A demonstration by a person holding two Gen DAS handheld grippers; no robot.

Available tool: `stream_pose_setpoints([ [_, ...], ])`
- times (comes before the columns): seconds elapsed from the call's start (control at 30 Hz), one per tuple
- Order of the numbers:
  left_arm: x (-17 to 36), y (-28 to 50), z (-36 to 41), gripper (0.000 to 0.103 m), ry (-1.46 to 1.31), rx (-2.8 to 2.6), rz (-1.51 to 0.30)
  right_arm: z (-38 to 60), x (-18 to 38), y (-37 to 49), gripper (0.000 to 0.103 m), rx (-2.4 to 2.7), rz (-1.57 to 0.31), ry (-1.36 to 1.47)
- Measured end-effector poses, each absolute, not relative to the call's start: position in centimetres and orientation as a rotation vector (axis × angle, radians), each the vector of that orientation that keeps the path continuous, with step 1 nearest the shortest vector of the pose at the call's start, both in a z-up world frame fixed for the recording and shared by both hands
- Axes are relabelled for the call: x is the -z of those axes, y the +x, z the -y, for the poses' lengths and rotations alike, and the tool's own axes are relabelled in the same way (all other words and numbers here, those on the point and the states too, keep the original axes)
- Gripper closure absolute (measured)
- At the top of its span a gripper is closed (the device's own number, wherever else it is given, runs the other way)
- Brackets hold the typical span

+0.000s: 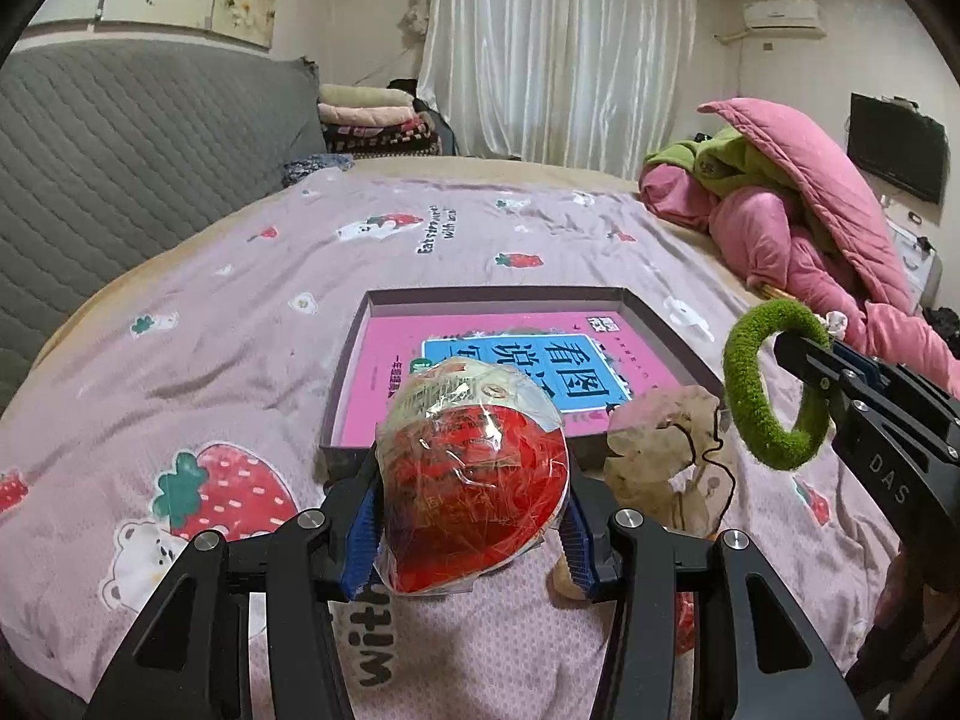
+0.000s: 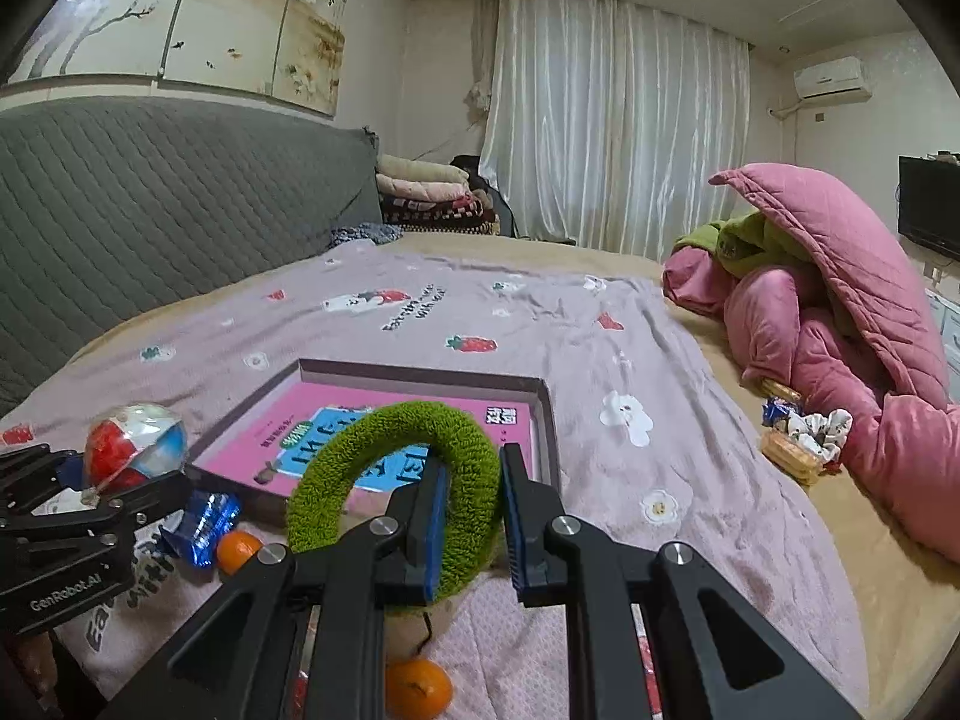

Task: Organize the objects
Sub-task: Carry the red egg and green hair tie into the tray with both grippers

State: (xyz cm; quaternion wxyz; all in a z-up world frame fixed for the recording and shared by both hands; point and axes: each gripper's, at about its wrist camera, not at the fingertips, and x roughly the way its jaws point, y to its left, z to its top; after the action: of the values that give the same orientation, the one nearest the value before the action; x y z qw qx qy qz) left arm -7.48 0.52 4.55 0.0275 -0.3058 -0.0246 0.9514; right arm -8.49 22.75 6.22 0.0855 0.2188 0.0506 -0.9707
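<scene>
Shrink-wrapped noodle bowl (image 1: pixel 474 480) sits pinched in the left claw (image 1: pixel 471 531), just short of the shallow box (image 1: pixel 654 324) ahead; slick film could slip. Right claw (image 2: pixel 474 516) pinches a green fuzzy ring (image 2: pixel 396 468), which may snag.

A crumpled pink quilted duvet (image 2: pixel 840 324) lay at three o'clock; white sheer curtains (image 2: pixel 612 138) hung at twelve; a grey quilted headboard (image 2: pixel 150 210) stood at nine.

Open box (image 1: pixel 651 315) ahead, book (image 1: pixel 510 372) inside; bed beyond lies bare
</scene>
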Motion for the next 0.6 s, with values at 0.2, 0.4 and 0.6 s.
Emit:
stream_pose_setpoints([
  [0.2,-5.2,-9.0,-0.7,0.051,-0.931,-2.955,0.042,-22.3,-6.7,-9.0,0.086,2.891,-0.128,0.634],
  [0.4,-5.9,-11.2,-0.4,0.051,-0.925,-2.999,0.031,-22.4,-6.9,-10.1,0.086,2.905,-0.105,0.633],
  [0.6,-5.6,-13.5,-0.2,0.051,-0.98,-2.975,0.063,-22.3,-7.3,-12.4,0.086,2.926,-0.109,0.641],
])
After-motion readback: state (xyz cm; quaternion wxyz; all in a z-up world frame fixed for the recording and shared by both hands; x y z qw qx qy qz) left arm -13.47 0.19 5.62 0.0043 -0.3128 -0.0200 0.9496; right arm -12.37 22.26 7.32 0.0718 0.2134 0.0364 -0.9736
